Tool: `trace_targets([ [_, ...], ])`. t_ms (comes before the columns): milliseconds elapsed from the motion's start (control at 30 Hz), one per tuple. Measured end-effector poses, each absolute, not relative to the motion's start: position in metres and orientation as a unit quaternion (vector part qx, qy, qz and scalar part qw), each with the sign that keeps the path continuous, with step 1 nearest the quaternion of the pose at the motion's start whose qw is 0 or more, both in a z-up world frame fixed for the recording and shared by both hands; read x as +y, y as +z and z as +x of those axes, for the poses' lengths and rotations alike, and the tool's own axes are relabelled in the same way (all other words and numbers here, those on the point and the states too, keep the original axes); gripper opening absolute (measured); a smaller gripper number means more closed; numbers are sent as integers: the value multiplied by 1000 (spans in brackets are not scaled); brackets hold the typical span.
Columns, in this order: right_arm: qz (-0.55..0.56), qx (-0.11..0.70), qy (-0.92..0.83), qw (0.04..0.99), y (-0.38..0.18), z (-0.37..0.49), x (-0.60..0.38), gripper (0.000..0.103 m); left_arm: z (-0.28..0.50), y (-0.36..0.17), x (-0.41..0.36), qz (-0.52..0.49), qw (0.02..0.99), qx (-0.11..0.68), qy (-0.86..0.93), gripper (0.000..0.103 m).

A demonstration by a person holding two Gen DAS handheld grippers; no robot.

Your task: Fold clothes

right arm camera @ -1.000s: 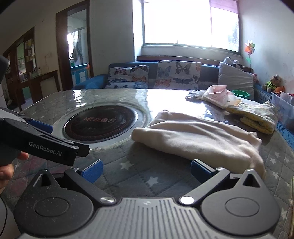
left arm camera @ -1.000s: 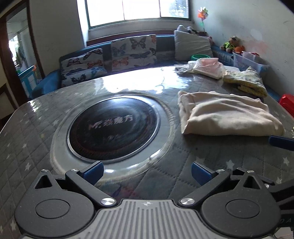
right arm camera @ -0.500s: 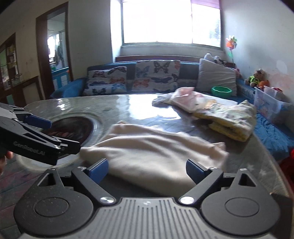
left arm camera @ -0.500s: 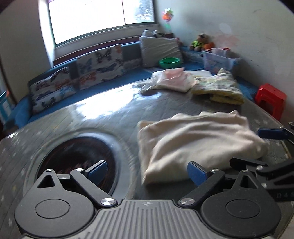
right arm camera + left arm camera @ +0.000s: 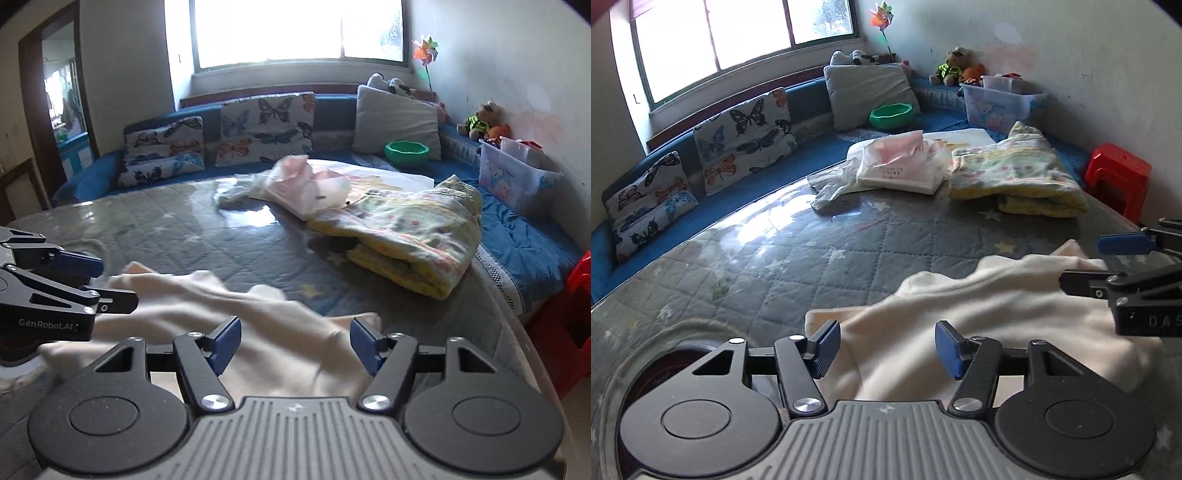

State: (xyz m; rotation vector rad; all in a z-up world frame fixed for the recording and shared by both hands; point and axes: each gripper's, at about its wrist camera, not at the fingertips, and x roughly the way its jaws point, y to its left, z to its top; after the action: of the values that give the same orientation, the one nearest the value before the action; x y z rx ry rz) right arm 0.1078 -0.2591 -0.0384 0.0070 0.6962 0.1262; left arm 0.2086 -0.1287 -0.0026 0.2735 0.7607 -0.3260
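A cream, soft knitted garment lies rumpled on the grey quilted desk at its near edge. The left tongs are closing with cream cloth between their blue pads, not yet pressed. The right tongs are closing likewise over the same garment. A folded yellow floral blanket lies well beyond.

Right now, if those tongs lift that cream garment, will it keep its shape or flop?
Probably flop: the cream garment already lies in soft rumpled folds. It looks light, likely sagging between the left tongs and right tongs, whose jaws are closing over it. It seems unlikely to slip off the quilted table cover.
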Motion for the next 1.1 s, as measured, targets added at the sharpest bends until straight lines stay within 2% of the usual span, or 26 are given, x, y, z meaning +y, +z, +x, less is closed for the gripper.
trace_targets([
  [133, 9, 364, 64, 929, -52, 130, -267, 57, 226, -14, -132, 142, 905, 367, -161, 61],
  [200, 13, 380, 70, 922, -61, 138, -269, 45, 235, -20, -132, 142, 899, 378, -169, 60],
  [267, 16, 381, 71, 922, -65, 140, -271, 38, 241, -27, -132, 141, 893, 391, -171, 41],
  [300, 17, 381, 71, 922, -67, 140, -272, 30, 240, -28, -132, 138, 891, 393, -181, 23],
  [333, 16, 378, 69, 923, -67, 139, -273, 23, 238, -27, -131, 138, 892, 390, -182, 13],
  [367, 15, 374, 68, 925, -66, 137, -273, 13, 237, -27, -131, 138, 893, 388, -183, 10],
  [433, 13, 365, 68, 928, -60, 133, -275, 9, 232, -23, -130, 139, 896, 379, -184, 3],
  [1100, -13, 181, 123, 976, 60, 17, -245, 7, 136, 87, -74, 61, 939, 262, -214, 1],
])
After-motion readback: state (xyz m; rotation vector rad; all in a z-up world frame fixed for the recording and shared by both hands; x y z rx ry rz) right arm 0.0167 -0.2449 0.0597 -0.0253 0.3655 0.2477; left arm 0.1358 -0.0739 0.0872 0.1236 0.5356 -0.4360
